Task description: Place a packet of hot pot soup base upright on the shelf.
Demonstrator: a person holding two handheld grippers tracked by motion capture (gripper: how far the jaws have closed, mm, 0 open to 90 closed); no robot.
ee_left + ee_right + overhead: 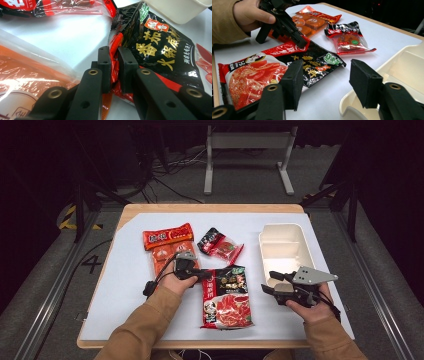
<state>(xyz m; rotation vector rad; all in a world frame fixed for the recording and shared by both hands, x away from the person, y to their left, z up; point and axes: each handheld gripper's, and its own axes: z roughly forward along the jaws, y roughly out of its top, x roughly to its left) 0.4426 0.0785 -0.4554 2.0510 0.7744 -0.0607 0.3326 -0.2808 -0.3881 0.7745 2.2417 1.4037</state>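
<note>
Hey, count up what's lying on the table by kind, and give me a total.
Food packets: 3, namely the orange snack pack, the small red-and-black packet and the large hotpot soup base packet.
White plastic tubs: 1, the empty tub.
Total: 4.

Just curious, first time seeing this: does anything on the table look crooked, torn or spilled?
Nothing is spilled or torn. The big soup packet has its edge pinched up and crumpled between the left gripper pads; the tub sits empty.
</note>
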